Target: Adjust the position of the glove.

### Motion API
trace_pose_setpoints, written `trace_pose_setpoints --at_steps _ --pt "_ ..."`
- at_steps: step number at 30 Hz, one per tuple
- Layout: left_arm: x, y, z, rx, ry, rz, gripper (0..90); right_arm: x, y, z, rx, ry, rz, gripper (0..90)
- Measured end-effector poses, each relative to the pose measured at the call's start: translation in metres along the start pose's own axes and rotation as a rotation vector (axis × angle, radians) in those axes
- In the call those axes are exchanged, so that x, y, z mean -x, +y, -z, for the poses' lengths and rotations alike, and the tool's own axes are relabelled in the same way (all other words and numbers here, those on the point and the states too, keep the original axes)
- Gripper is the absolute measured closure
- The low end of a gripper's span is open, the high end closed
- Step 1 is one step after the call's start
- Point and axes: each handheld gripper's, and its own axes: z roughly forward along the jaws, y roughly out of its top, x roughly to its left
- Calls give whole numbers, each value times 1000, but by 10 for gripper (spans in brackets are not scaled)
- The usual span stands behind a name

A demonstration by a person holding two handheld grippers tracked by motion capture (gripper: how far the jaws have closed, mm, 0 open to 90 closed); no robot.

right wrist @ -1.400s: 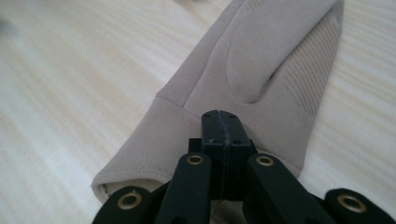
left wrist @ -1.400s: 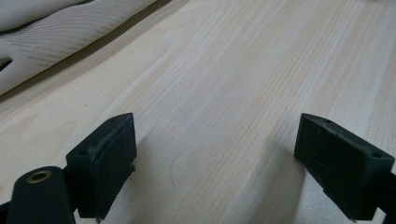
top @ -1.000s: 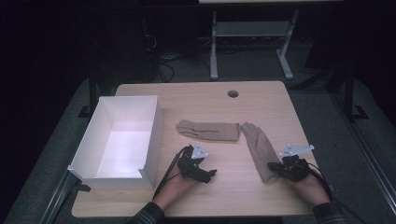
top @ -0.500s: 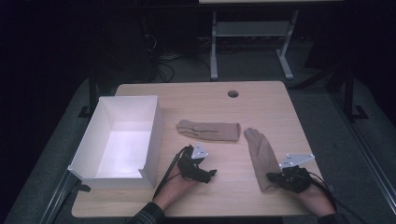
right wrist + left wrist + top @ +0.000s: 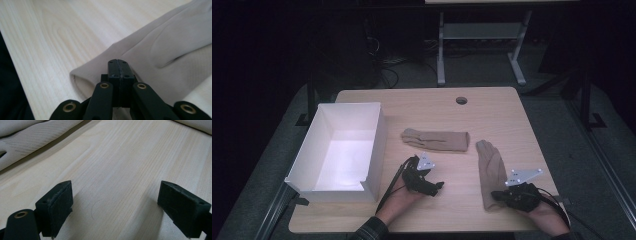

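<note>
Two beige gloves lie on the wooden table (image 5: 427,107). One glove (image 5: 437,138) lies crosswise at mid-table, and its fabric (image 5: 30,137) fills the top left of the left gripper view. The other glove (image 5: 489,170) lies lengthwise at the right, fingers pointing away from me. My right gripper (image 5: 499,196) is at that glove's near end, jaws shut (image 5: 119,67) on the cuff edge (image 5: 85,75). My left gripper (image 5: 434,186) rests low over bare wood in front of the first glove, jaws open (image 5: 115,207) with nothing between them.
An open white box (image 5: 377,150) stands on the left part of the table, beside my left hand. A round cable hole (image 5: 461,100) sits near the far edge. Dark floor and a metal frame (image 5: 482,35) lie beyond the table.
My right gripper has pulled back toward the near edge, and the right glove has slid with it, away from the other glove. The left gripper has not moved.
</note>
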Motion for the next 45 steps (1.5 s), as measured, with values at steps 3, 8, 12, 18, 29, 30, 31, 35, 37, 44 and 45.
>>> trace_pose_setpoints --at_steps 3,8,12,18,29,30,31,35,37,44,45 --pt "0 0 0 0 0 0 124 6 5 5 30 -29 -7 899" --pt "0 0 0 7 1 0 123 20 15 1 49 -66 -15 899" --pt "0 0 0 5 1 -3 124 38 28 -6 73 -94 -26 900" --pt "0 0 0 5 0 0 124 54 32 -19 41 -94 -49 900" --pt "0 0 0 5 1 -4 124 41 28 -27 15 -47 -29 900" --pt "0 0 0 4 1 -3 124 39 28 -27 9 -43 -29 900" --pt "0 0 0 5 1 1 123 37 27 -27 7 -39 -31 900" --pt "0 0 0 5 0 6 123 27 25 -27 6 -10 -19 900" --pt "1 0 0 5 1 6 123 21 24 -26 1 -5 -6 900" --pt "0 0 0 5 0 5 124 16 24 -24 6 2 -6 894" --pt "0 0 0 5 0 5 123 16 24 -24 6 2 -6 894"
